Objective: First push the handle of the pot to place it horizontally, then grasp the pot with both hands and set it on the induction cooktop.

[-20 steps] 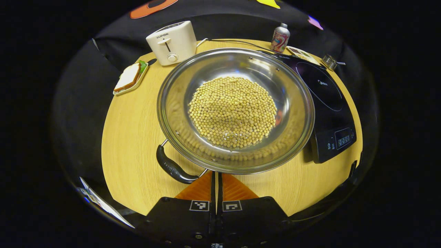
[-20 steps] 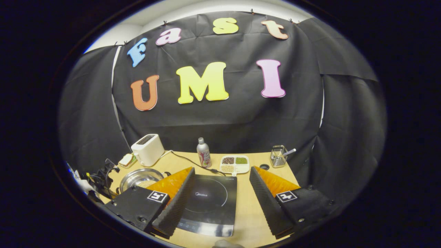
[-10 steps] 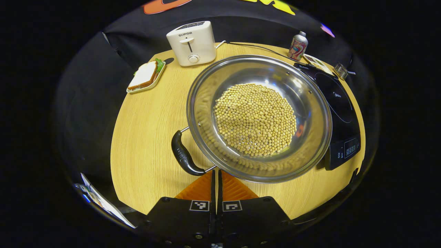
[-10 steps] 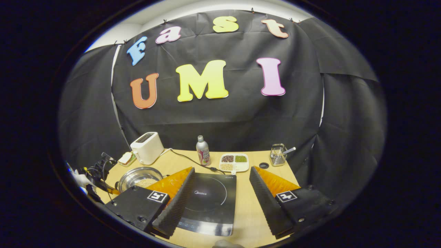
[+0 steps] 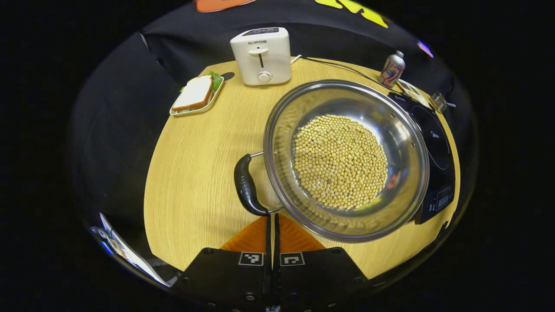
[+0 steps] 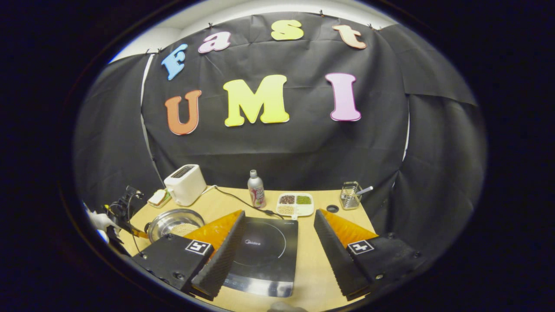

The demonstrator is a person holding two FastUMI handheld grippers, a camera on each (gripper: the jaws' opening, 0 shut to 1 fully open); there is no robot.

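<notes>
Pressing the clenched left tool [image 5: 273,223] against the pot's handle [image 5: 248,186].
Left gripper view: tips together, touching the black handle's near end; steel pot [image 5: 347,158] of yellow beans [image 5: 340,161] on the tabletop [image 5: 199,164], just beside the induction cooktop [image 5: 433,147], toaster [image 5: 262,55] beyond the pot. Right gripper view: right tool [image 6: 277,236] spread wide, gripping nothing, above the cooktop [image 6: 264,253]; pot [image 6: 173,221] left of the cooktop.

Shiny silver pot [image 5: 403,130] heaped with pale yellow beans [image 5: 340,161], black handle [image 5: 247,190], on a light wood-grain table [image 5: 195,173]. Behind the pot, white toaster [image 5: 261,55] and white-bread sandwich [image 5: 195,92] with green lettuce; right of the pot, glossy black cooktop [image 5: 435,143]. Beyond the cooktop, white divided tray [image 6: 295,204] of dark, green and pale grains, possibly beans.
</notes>
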